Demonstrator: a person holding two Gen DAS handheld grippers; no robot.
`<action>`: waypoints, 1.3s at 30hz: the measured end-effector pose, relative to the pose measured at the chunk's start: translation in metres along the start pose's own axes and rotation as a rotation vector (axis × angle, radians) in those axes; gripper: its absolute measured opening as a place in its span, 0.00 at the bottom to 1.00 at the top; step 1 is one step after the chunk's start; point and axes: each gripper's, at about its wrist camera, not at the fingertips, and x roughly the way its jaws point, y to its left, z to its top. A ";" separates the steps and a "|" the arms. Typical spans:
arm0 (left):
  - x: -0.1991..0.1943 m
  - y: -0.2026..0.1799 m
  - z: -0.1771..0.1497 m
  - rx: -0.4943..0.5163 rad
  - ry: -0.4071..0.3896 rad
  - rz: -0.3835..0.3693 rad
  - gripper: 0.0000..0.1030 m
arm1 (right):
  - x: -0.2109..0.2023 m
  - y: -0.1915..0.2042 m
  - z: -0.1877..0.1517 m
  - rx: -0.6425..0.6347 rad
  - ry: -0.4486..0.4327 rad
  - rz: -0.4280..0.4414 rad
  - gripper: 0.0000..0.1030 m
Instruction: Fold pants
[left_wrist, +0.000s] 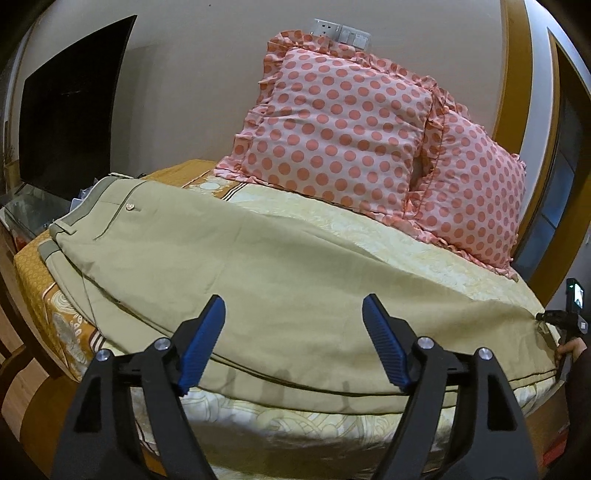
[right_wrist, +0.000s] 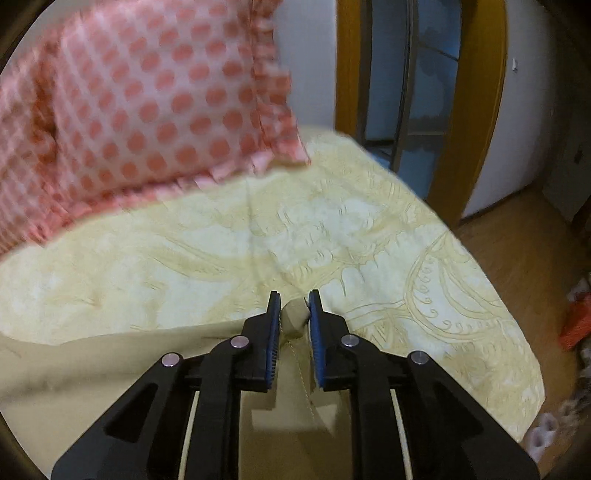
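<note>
Beige pants (left_wrist: 236, 269) lie spread across the bed, waistband at the left with a button, legs running right. My left gripper (left_wrist: 293, 314) is open and hovers above the near edge of the pants, holding nothing. My right gripper (right_wrist: 294, 306) is shut on a bunched bit of the pants' leg end (right_wrist: 293, 321) near the right side of the bed. It also shows in the left wrist view (left_wrist: 554, 317) at the far right, gripping the hem.
Two pink polka-dot pillows (left_wrist: 343, 122) lean against the wall at the back of the bed. The yellow patterned bedspread (right_wrist: 258, 236) covers the bed. A dark TV (left_wrist: 70, 114) stands at left. A wooden door frame (right_wrist: 469, 110) and floor lie right.
</note>
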 end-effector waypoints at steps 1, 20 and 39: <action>0.000 0.002 0.000 -0.001 0.001 0.006 0.75 | -0.002 -0.002 -0.003 0.011 -0.007 -0.003 0.19; 0.022 0.033 -0.008 -0.038 0.033 -0.020 0.81 | -0.113 -0.043 -0.167 0.557 -0.186 0.256 0.43; 0.005 0.098 -0.003 -0.236 -0.018 0.062 0.82 | -0.186 0.240 -0.085 -0.168 -0.349 0.771 0.04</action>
